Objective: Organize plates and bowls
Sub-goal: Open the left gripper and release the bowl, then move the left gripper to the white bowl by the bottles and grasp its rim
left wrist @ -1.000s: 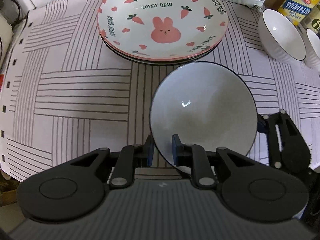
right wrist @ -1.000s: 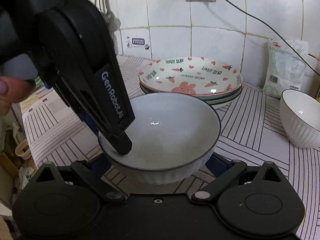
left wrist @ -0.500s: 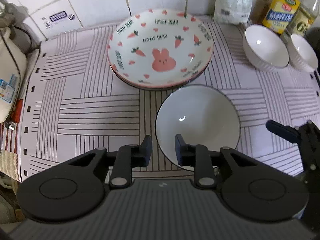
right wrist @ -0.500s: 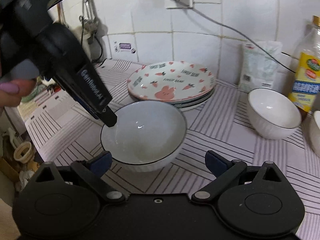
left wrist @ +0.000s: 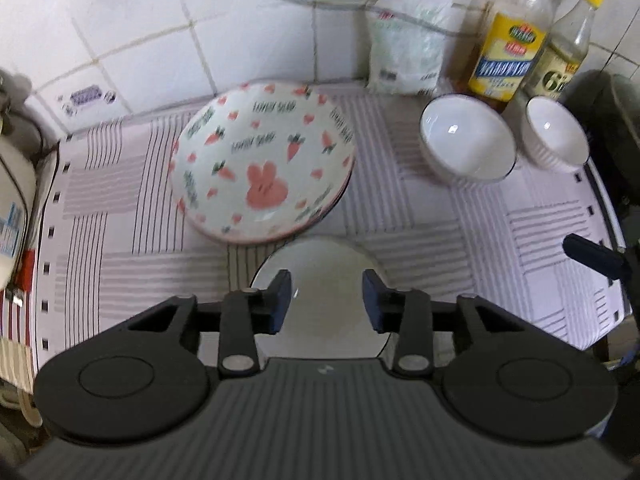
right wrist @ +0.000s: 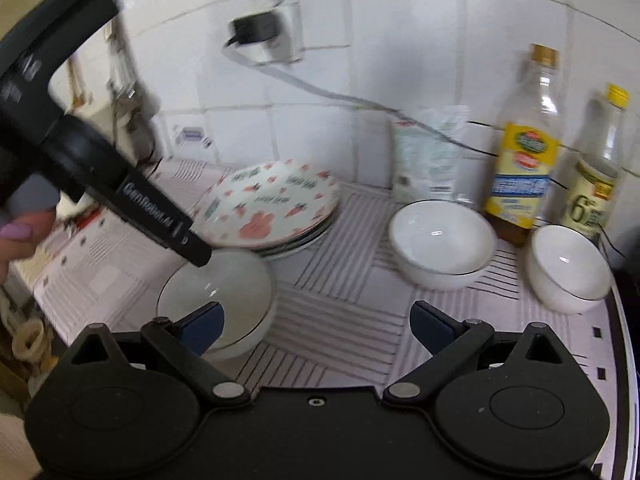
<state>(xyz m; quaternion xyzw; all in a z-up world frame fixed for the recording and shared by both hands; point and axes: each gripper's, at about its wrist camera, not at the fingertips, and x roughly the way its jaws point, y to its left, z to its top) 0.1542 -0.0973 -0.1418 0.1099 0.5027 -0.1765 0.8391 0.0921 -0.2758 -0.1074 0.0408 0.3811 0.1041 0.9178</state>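
A white bowl with a dark rim (left wrist: 324, 312) (right wrist: 224, 292) sits on the striped cloth, in front of a stack of plates topped by a pink rabbit plate (left wrist: 262, 160) (right wrist: 272, 204). My left gripper (left wrist: 326, 300) is open, raised above this bowl with nothing between its pads. My right gripper (right wrist: 316, 328) is open and empty, above the cloth to the right of the bowl. Two more white bowls stand at the back right, one larger (left wrist: 466, 142) (right wrist: 440, 244) and one smaller (left wrist: 556, 134) (right wrist: 568, 268).
Two oil bottles (right wrist: 524, 152) (right wrist: 596, 168) and a white packet (right wrist: 428, 156) stand against the tiled wall behind the bowls. A plugged-in cable (right wrist: 256, 32) hangs on the wall. The counter's right edge (left wrist: 604, 208) runs close to the smaller bowl.
My left gripper has let go of the bowl's rim, opened wider and pulled up and back. My right gripper has drawn back from the bowl and shifted right.
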